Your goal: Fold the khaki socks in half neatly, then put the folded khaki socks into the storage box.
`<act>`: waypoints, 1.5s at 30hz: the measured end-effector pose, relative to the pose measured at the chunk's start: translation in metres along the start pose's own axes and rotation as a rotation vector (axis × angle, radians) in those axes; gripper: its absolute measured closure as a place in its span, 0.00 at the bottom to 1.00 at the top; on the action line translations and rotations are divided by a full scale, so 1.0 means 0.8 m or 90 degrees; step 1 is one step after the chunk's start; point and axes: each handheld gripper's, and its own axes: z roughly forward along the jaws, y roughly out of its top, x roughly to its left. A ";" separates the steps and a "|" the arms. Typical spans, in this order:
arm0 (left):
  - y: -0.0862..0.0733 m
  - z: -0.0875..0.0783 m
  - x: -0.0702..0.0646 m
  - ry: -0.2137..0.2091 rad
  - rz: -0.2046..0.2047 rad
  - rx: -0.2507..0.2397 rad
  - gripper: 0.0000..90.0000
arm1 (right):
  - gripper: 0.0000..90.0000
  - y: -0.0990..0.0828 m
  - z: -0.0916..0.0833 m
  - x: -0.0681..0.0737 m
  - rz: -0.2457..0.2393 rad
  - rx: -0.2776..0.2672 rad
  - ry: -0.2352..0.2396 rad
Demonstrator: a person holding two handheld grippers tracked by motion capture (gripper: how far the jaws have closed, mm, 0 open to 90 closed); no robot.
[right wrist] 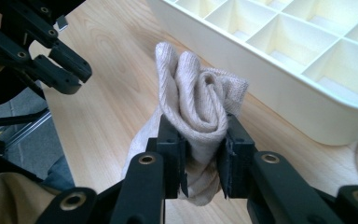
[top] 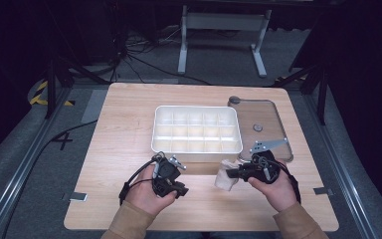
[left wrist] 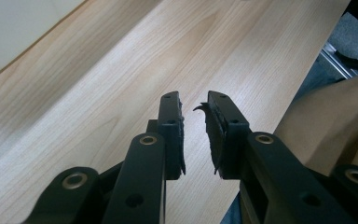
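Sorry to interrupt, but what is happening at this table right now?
A person works with a gripper in each hand. The right gripper is clamped on a rolled beige sock, held near the white divided tray, whose compartments look empty. The left gripper holds nothing, its jaws slightly apart over the wooden table.
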 end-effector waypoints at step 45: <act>-0.016 -0.032 0.032 0.023 -0.048 -0.040 0.81 | 0.81 0.067 -0.061 -0.050 -0.038 0.066 -0.115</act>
